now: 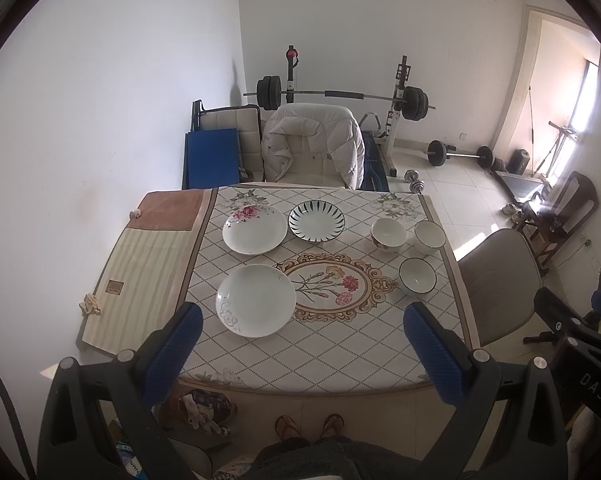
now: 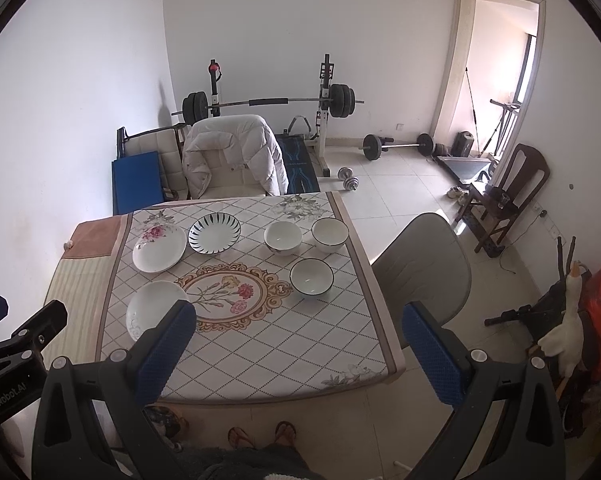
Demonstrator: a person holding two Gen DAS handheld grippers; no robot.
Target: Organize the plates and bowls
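Three plates lie on the left half of the table: a white plate point(image 1: 256, 300) point(image 2: 150, 312) near me, a pink-flower plate point(image 1: 255, 229) point(image 2: 159, 247) behind it, and a plate with dark leaf stripes point(image 1: 316, 222) point(image 2: 214, 233) at the back middle. Three white bowls stand at the right: a floral one point(image 1: 388, 234) point(image 2: 283, 237), a dark-rimmed one point(image 1: 430, 237) point(image 2: 330, 235) at the back right, and a dark-rimmed one point(image 1: 417, 276) point(image 2: 311, 276) nearer. My left gripper point(image 1: 302, 344) and right gripper point(image 2: 300, 340) are open, empty, high above the table's near edge.
The table point(image 1: 320, 360) has a patterned cloth; a striped mat point(image 1: 140, 280) covers its left end by the wall. A chair with a white jacket point(image 1: 312, 144) stands behind, a grey chair point(image 2: 424, 276) at the right. A barbell rack point(image 2: 268, 104) stands at the back.
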